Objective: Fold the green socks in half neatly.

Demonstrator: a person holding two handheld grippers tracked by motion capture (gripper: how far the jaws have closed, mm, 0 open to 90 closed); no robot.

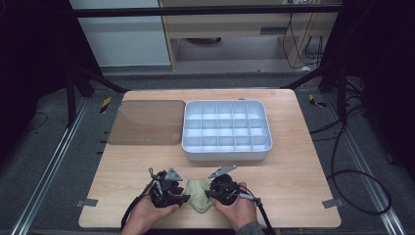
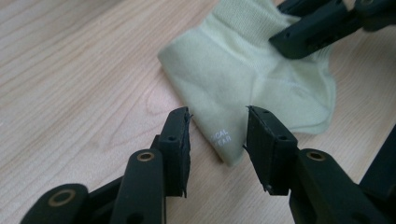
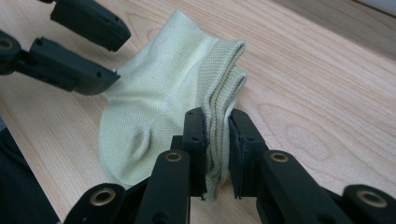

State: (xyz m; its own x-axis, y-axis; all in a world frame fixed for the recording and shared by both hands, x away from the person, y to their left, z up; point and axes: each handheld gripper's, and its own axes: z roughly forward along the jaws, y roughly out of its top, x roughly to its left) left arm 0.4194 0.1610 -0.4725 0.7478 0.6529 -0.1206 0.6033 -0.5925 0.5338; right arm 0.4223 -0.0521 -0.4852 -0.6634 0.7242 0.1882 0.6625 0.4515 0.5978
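— Both grippers meet over the pale green sock near the worktop's front edge. How do they stand?

— Right gripper is clamped on the sock's ribbed cuff, folded layers pinched between its jaws. Left gripper stands apart, jaws astride the sock's toe end without pressing it.

— And the hands?

— In the high view, left hand and right hand come in from the front edge, grippers angled inward toward each other, cables trailing back.

— Anything hard to read?

— White lettering on the sock is partly cut off by the fold. Farther back sit a white divided tray and a brown mat.
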